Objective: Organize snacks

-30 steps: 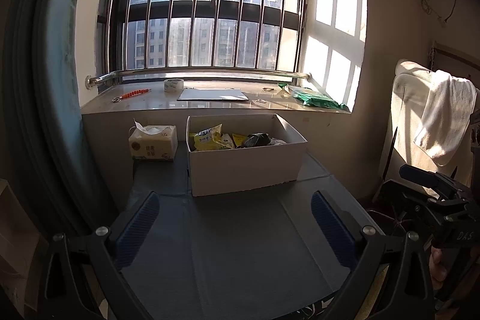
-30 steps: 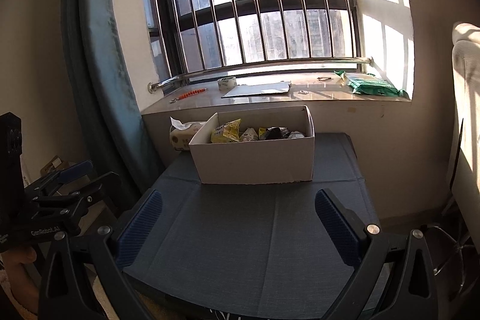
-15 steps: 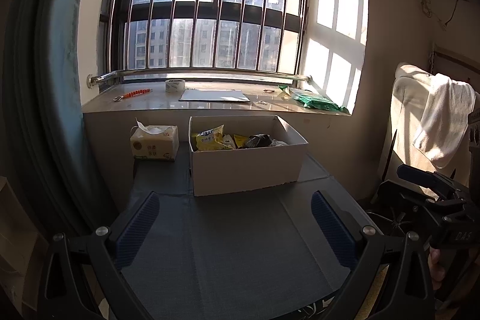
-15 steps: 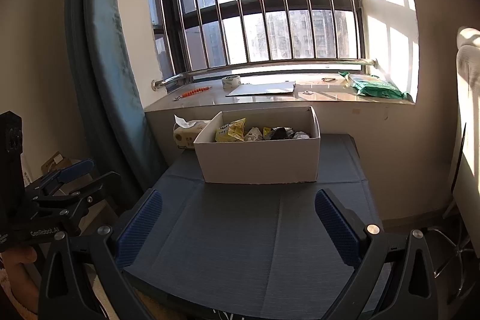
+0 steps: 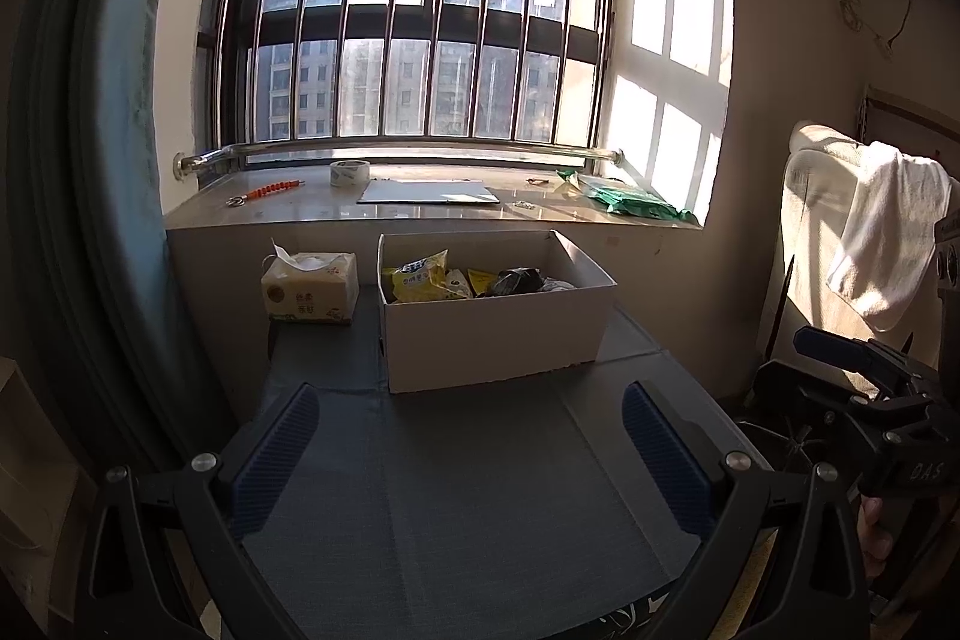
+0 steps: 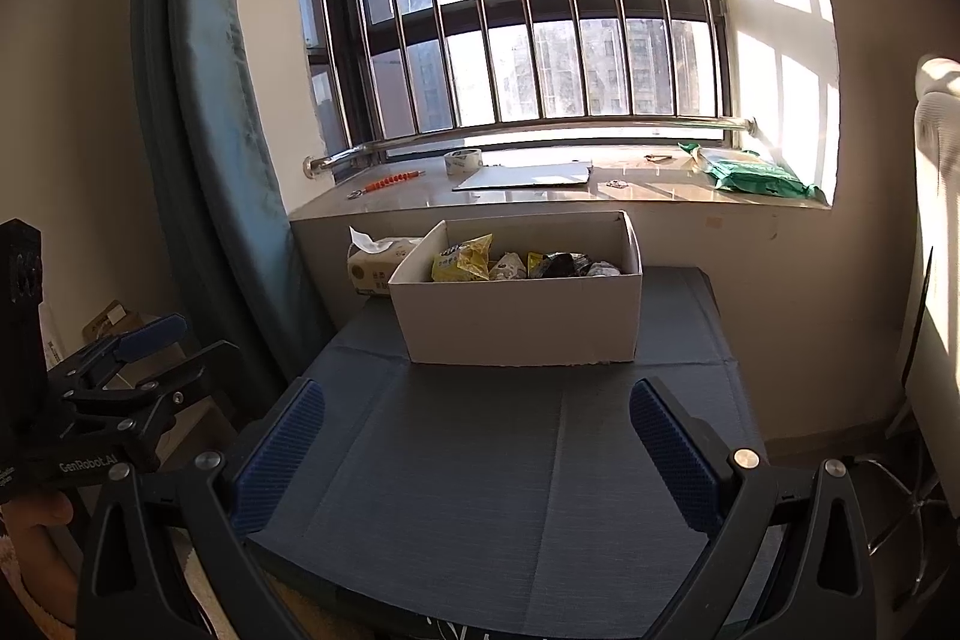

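left gripper (image 5: 468, 454) wide open, holding nothing | right gripper (image 6: 477, 448) wide open, holding nothing | bare mat (image 6: 480, 460) from near edge to box | snacks (image 6: 522, 265) inside white box (image 6: 516, 322) at far end | tissue pack (image 5: 310, 287) just left of box

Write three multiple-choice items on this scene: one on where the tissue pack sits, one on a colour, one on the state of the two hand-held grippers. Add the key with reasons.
1. Seen from the left wrist view, the tissue pack sits:
A. inside the cardboard box
B. left of the cardboard box, on the table
C. on the windowsill

2. The packet at the right end of the windowsill is:
A. green
B. red
C. black

3. The left hand-held gripper and right hand-held gripper are:
A. both shut on snacks
B. one open, one shut
C. both open, holding nothing

Key: 1 B, the pack stands beside the box's left wall. 2 A, the green packet lies in sunlight there. 3 C, bare table shows between both pairs of fingers.
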The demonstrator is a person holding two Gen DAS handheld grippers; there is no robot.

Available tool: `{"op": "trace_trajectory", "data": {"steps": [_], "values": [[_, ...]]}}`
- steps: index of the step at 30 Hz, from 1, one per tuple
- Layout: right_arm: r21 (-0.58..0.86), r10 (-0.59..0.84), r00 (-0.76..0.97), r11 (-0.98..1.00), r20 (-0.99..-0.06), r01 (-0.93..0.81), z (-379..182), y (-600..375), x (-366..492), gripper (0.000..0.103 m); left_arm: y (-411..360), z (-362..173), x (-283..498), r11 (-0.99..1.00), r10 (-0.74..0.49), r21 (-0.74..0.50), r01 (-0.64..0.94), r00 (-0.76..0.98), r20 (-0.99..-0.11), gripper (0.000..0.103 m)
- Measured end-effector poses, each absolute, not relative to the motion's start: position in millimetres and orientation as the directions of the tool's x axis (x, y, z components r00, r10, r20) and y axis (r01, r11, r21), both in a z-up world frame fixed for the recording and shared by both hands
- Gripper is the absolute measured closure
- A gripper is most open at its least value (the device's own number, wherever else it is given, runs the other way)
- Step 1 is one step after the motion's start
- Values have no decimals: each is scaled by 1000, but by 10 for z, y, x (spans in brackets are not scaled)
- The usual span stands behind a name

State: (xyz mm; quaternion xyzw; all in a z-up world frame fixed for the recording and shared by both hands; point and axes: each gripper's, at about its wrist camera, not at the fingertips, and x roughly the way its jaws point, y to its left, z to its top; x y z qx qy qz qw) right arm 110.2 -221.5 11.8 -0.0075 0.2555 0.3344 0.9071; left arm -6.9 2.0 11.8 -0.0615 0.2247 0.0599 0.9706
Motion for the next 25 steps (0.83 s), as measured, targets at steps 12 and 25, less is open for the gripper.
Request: {"op": "trace_trajectory", "data": {"steps": [12,25], "values": [[162,604,643,776,-471,-610,119,-2237,1111,0,9,106,-45,985,90,-89,-145,889,-449,0],[157,603,640,774,-476,-613,113,-2202,1112,0,10,108,-44,988,62,-100,-117,897,-437,0]]}}
